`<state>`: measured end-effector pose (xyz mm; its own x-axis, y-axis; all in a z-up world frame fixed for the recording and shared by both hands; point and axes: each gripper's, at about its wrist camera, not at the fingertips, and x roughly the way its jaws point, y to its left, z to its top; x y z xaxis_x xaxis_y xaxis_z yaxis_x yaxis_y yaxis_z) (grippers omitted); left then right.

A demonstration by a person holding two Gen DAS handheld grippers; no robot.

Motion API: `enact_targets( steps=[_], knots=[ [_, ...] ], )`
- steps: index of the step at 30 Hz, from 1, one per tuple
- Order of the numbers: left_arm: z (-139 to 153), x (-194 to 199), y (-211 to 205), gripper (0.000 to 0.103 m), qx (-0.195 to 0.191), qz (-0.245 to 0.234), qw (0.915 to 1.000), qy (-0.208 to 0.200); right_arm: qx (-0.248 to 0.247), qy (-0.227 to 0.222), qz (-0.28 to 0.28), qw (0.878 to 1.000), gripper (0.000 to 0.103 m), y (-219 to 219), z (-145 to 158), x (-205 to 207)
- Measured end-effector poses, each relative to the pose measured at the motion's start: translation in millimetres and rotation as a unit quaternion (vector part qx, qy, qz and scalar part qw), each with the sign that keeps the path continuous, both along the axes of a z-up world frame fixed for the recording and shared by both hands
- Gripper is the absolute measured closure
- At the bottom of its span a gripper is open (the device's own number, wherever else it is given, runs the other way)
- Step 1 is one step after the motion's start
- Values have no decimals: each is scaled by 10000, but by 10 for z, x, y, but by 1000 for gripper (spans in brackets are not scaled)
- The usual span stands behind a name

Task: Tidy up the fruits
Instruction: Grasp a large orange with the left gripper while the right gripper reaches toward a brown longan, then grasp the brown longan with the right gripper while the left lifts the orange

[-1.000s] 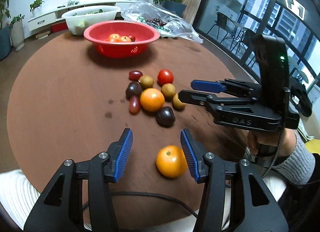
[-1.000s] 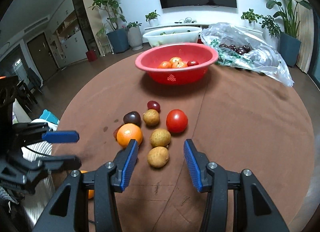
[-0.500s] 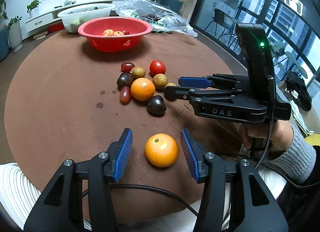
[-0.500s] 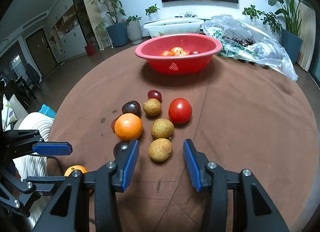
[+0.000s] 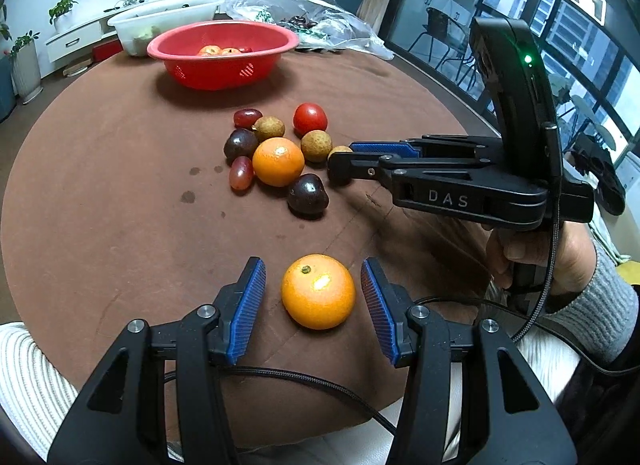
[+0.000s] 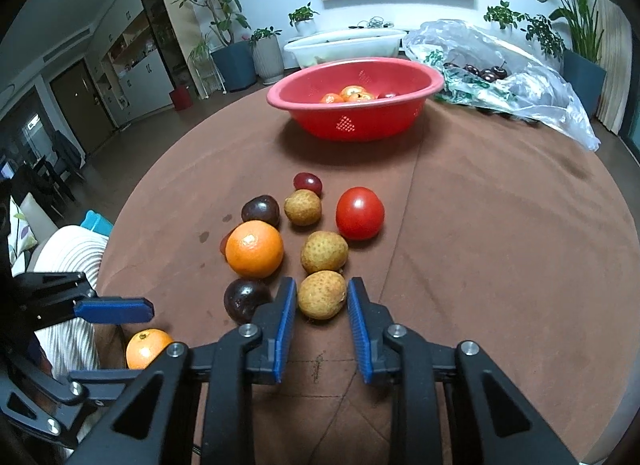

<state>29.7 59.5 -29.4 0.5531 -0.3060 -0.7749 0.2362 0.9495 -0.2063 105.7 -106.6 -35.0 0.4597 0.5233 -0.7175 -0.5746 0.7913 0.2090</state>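
The right claw (image 6: 322, 303) has just been closing and now pinches the nearest tan longan (image 6: 322, 293), which sits on the counter (image 6: 500, 245) at the near edge of the fruit cluster, well short of the red basket (image 6: 356, 105). The next move is probably a straight lift and a carry to that basket. The left claw (image 5: 314, 297) stands open around a lone orange (image 5: 318, 291), nearer the person than the cluster, pads not touching. "DAS" is printed on the right claw's arm.

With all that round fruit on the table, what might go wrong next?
The right gripper, jaws just closed on the nearest tan bumpy longan, might squeeze it out, or knock the longan behind. The left gripper stands open around a loose orange mandarin near the brown table's edge; a nudge might roll it off.
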Motion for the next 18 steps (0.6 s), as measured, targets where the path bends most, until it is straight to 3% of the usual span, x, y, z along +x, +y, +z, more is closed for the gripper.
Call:
enact_targets(
  steps=[6, 10, 18],
  knots=[
    [-109, 41, 3, 56, -84, 46, 9997, 208, 34, 28, -18, 10000, 74, -17, 3, 27],
    [-131, 42, -9, 67, -153, -9, 9997, 213, 52, 34, -22, 10000, 74, -30, 6, 36],
    [-76, 45, 69, 67, -330, 115, 9993, 165, 271, 156, -57, 9995, 74, -87, 35, 56]
  ],
)
